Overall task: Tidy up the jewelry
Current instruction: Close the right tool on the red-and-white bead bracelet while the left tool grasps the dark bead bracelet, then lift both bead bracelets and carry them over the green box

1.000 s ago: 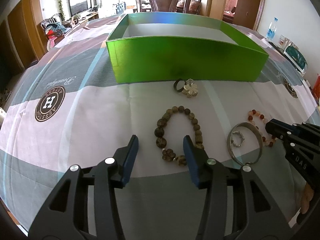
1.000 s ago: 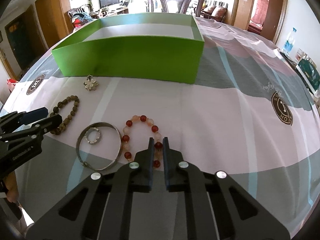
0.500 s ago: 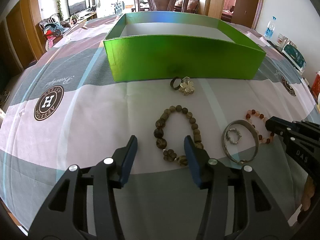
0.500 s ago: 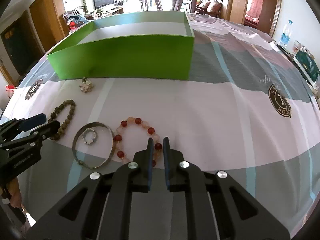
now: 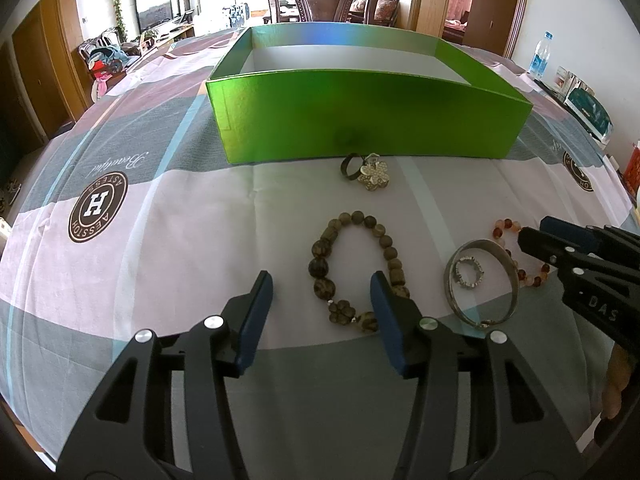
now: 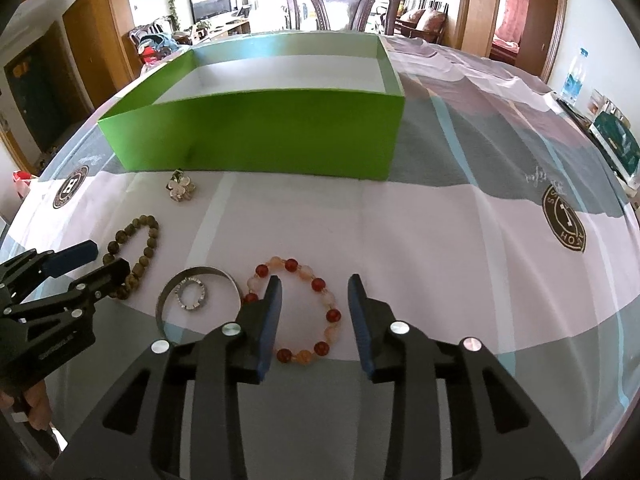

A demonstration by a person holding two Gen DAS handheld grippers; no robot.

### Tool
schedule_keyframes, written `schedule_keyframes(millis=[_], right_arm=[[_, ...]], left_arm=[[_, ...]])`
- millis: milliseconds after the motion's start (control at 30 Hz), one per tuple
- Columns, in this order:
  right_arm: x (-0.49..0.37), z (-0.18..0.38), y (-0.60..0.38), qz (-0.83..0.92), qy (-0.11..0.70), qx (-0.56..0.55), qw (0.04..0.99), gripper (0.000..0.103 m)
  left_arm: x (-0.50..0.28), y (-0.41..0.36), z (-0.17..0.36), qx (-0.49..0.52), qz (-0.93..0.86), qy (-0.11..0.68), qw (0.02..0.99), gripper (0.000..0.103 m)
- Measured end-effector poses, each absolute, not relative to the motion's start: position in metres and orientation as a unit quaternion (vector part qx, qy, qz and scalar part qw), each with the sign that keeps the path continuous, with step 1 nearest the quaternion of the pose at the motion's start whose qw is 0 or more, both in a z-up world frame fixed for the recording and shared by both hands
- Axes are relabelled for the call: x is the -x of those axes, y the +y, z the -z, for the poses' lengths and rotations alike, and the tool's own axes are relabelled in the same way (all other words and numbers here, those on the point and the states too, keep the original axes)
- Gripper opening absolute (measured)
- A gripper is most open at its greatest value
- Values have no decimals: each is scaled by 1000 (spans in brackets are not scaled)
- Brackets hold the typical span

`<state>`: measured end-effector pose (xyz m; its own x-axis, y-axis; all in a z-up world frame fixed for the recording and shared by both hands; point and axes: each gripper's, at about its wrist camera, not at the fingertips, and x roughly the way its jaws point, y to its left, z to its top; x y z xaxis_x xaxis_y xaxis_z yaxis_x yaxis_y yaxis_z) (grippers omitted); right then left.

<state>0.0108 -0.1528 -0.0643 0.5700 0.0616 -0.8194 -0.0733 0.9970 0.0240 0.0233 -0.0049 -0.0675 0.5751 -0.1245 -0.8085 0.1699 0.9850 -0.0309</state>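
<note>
Two tools open, nothing gripped, green box (image 5: 368,116) holds nothing visible.
Left tool (image 5: 322,294) spread over brown bead bracelet (image 5: 356,268); right tool (image 6: 314,300) jaws just opened, straddling red bead bracelet (image 6: 304,312) on tabletop. Next: lower, pinch beads, lift into box.

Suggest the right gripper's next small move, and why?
Probably lower the right gripper and close on the red bead bracelet. Its jaws have just been opening, stand apart over the bracelet's right side, pinch nothing, and the green box looks empty.
</note>
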Motion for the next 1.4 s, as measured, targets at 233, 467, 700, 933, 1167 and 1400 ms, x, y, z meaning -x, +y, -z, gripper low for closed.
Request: schedule_keyframes(millis=[233, 467, 700, 933, 1167, 1400], right_arm=[[-13, 70, -150, -34, 465, 13, 885, 34], [-10, 70, -148, -42, 461, 17, 886, 28], [-6, 70, -146, -53, 463, 18, 885, 9], [-3, 61, -150, -49, 450, 17, 891, 8], [-2, 24, -151, -46, 404, 27, 913, 8], [-11, -17, -146, -41, 352, 44, 934, 8]], left_arm=[[-23, -5, 68, -26, 82, 453, 887, 51], [-22, -3, 68, -31, 83, 451, 888, 51], [-24, 1, 67, -23, 86, 451, 888, 11], [-24, 4, 58, -19, 90, 444, 891, 11], [-20, 9, 20, -17, 96, 403, 910, 11], [-28, 10, -24, -24, 96, 357, 929, 11]])
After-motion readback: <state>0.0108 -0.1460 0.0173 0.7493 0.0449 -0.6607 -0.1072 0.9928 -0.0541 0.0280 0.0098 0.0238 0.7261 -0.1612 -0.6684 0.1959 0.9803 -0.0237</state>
